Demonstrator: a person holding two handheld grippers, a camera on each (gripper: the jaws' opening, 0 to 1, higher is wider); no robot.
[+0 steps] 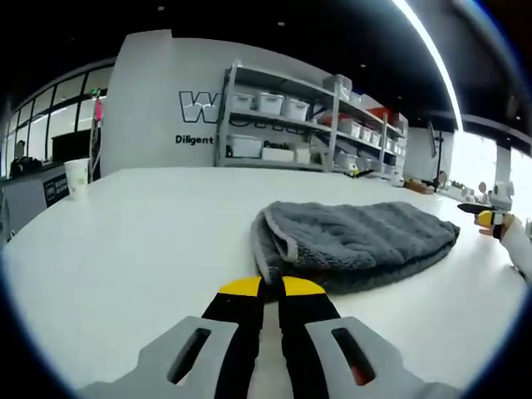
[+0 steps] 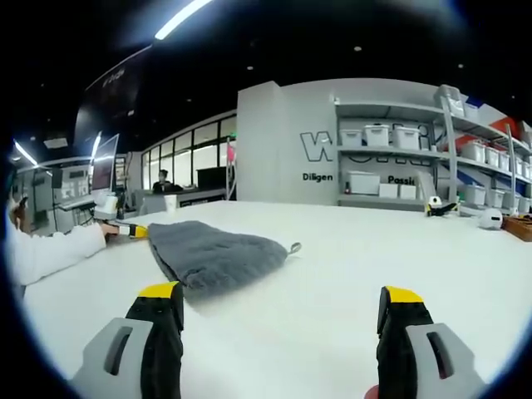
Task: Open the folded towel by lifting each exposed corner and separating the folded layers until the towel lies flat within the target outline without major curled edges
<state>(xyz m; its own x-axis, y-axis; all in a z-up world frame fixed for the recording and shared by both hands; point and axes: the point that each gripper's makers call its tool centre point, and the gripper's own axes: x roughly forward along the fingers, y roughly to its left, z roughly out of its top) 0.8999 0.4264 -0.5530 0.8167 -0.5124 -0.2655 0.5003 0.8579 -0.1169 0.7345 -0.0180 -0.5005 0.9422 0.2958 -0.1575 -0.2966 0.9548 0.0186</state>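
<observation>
Left gripper view shows our left gripper [image 1: 271,287] with jaws closed and empty just short of the folded grey towel [image 1: 357,241] on the white tabletop [image 1: 141,241], while our right gripper [image 2: 283,303] waits wide open, so we should pinch only the top layer's corner.

White table [image 1: 150,224]; shelving [image 1: 307,125] with bins; ceiling strip light [image 1: 432,50].

White cup [image 1: 76,176] near table [image 1: 133,249] edge; shelving [image 1: 307,116] holds bins.
</observation>
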